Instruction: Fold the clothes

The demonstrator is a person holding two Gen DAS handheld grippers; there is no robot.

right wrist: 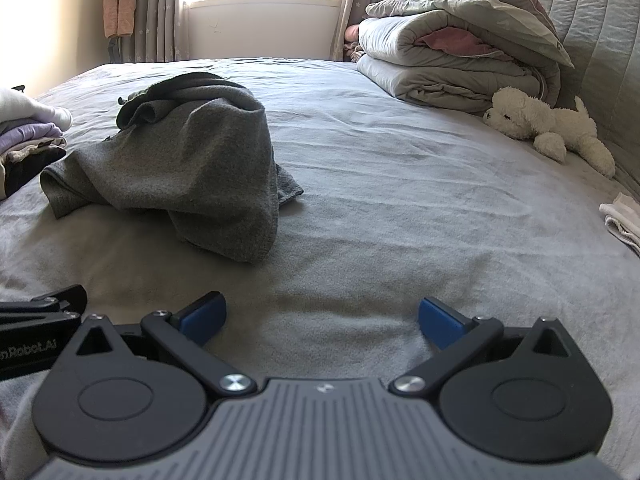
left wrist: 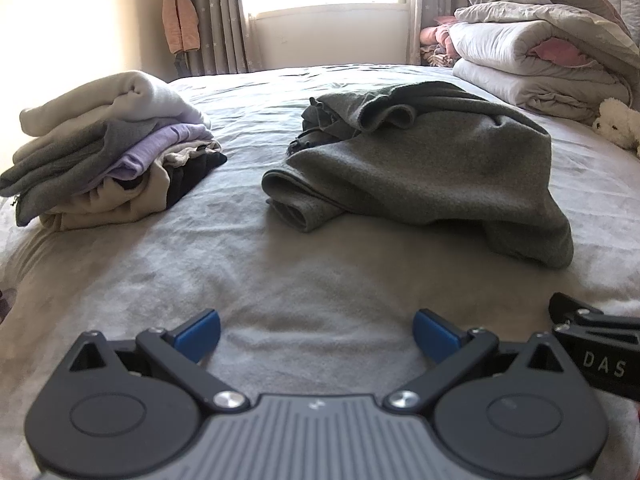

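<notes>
left and right wrist views over the bed. i hold my left gripper [left wrist: 316, 334] low over the sheet with its jaws spread wide, blue pads [left wrist: 200, 330] angled outward on black linkage arms, nothing between them. my right gripper [right wrist: 322, 320] sits just beside it, jaws likewise spread and empty; part of each tool's black body shows at the edge of the other's view. the grey bed sheet [left wrist: 240, 248] is soft, matte and faintly creased. ahead of both grippers, apart from them, lies the grey garment [left wrist: 432, 168], a fleecy, slightly nubbed knit heaped in a rumpled mound, one edge rolled into a loose tube toward me and a darker wavy hem on top. to its left stands a stack of folded clothes [left wrist: 112, 148]: cream on top, then grey, lilac, beige and black layers with rounded fold edges. at the far right, puffy quilted duvets [right wrist: 460, 48] are folded in thick rolls, with a white plush toy [right wrist: 548, 124] of shaggy pile lying beside them. a small folded white cloth [right wrist: 624, 220] sits at the right edge.
</notes>
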